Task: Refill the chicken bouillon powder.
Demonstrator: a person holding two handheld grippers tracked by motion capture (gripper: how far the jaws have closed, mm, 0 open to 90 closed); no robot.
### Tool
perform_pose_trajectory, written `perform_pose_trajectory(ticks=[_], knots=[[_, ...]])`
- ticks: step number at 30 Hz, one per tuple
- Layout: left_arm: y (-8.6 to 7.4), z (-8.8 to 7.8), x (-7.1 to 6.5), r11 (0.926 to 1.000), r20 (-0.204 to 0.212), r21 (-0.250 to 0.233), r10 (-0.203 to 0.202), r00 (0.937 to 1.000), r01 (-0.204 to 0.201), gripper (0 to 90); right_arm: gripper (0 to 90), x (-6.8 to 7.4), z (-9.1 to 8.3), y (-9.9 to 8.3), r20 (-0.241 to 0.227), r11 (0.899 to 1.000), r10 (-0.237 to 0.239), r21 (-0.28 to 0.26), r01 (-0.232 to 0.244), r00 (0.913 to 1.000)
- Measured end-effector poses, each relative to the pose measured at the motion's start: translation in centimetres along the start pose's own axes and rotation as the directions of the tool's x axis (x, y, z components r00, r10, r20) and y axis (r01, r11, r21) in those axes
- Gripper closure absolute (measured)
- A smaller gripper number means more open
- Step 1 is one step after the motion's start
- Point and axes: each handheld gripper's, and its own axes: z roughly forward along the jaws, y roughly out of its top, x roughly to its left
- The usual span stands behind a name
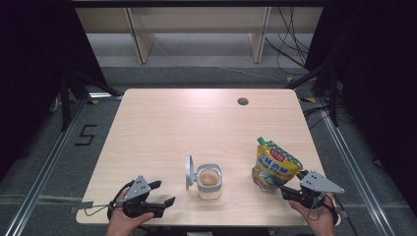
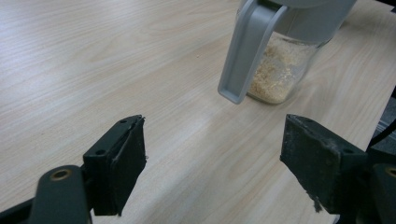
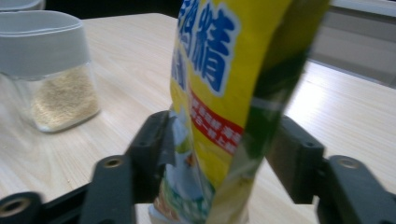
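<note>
A yellow and green spouted pouch [image 1: 274,164] stands upright near the table's right front edge. My right gripper [image 1: 285,189] reaches it from the lower right; in the right gripper view the pouch [image 3: 224,93] sits between the spread jaws of this gripper [image 3: 219,154], which lie close along its sides without squeezing it. A clear jar [image 1: 210,181] of tan granules stands at the front centre, its grey flip lid [image 1: 189,172] hinged open to the left. My left gripper [image 1: 164,192] rests open on the table left of the jar [image 2: 280,70], nothing between its jaws [image 2: 212,154].
The light wooden table [image 1: 196,118] has a round cable hole [image 1: 242,102] at the back right. Pale shelf legs and loose cables lie on the floor beyond the far edge. Metal rails run along both sides of the table.
</note>
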Motion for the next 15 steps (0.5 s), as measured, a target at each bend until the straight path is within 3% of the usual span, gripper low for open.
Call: perform_pose_trajectory(ticks=[1,2,4,6,8,9,12,14,15], knots=[[0.1,-0.1,0.1,0.9999,-0.002,0.011,0.012,0.9999,-0.012,21.4,40.7,0.4,-0.3,0.0,0.005,0.999,0.033,0.016,-0.033,0.9994],[0.2,0.0,-0.1,1.0000,0.006,-0.004,-0.008,1.0000,0.008,21.4,37.9,0.6,-0.5,0.0,0.015,1.000,0.018,0.012,-0.018,0.9997],[0.4,-0.1,-0.1,1.0000,0.010,-0.007,0.001,1.0000,-0.001,21.4,33.9,0.9,-0.8,-0.1,0.017,0.998,0.049,0.050,-0.050,0.9987],[0.6,0.0,-0.3,0.9994,0.019,-0.016,-0.029,0.9994,0.030,21.2,30.0,1.1,-0.9,-0.3,0.005,0.995,0.068,0.079,-0.068,0.9977],[0.9,0.2,-0.3,0.9997,0.029,-0.016,-0.017,0.9994,0.017,21.1,26.1,1.1,-1.0,-0.7,0.015,0.991,0.075,0.107,-0.076,0.9971],[1.1,0.3,-0.4,0.9998,0.033,-0.011,-0.018,0.9993,0.018,21.1,25.1,1.3,-1.1,-0.7,0.033,0.986,0.109,0.122,-0.113,0.9935],[1.8,0.4,-0.6,0.9998,0.045,-0.017,0.008,0.9990,-0.007,21.1,24.2,0.8,-1.3,-0.9,0.035,0.991,0.073,0.110,-0.077,0.9967],[2.1,0.4,-0.9,0.9997,0.042,-0.021,0.010,0.9991,-0.009,21.1,23.6,1.1,-1.7,-1.0,0.049,0.982,0.124,0.137,-0.130,0.9910],[2.3,0.4,-1.0,0.9995,0.052,-0.030,0.006,0.9986,-0.004,21.1,23.0,1.0,-1.8,-1.1,0.049,0.983,0.114,0.139,-0.120,0.9923]])
